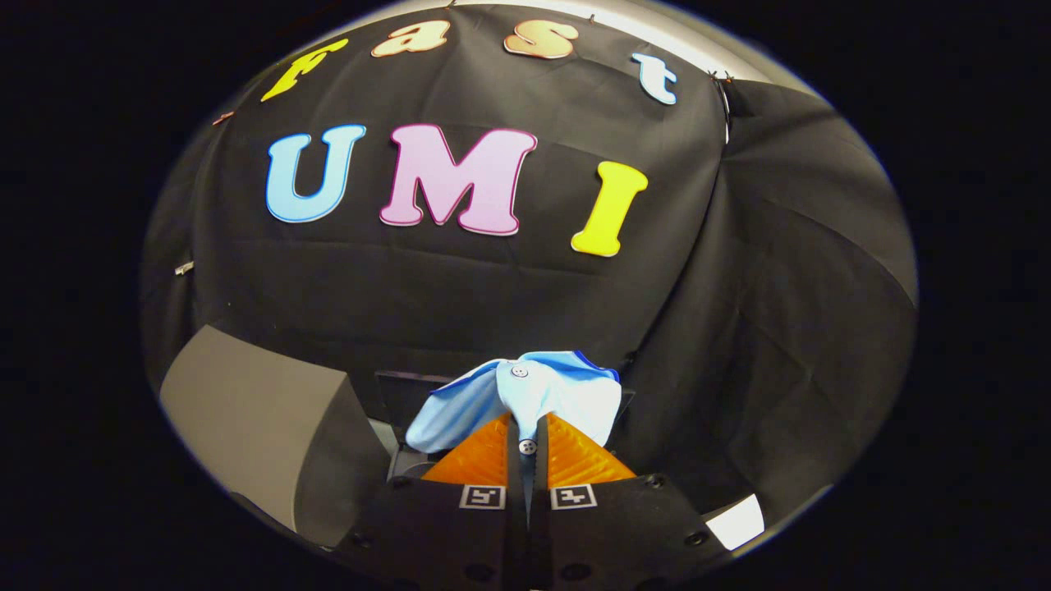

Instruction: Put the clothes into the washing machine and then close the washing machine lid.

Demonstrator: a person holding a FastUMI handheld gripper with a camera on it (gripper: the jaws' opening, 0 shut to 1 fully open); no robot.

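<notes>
Light-blue shirt (buttoned) pinched between hand-held gripper fingers.

The garment sits pinched between the two fingers of the gripper, bunching out just ahead of them toward 12 o'clock and spilling over toward 10 and 2 o'clock. The washing machine lies at about 9 to 10 o'clock of the fingers, beside and slightly beyond them, its raised lid behind the garment. The booth's cloth wall stands behind everything, from 9 through 12 to 3 o'clock.
</notes>
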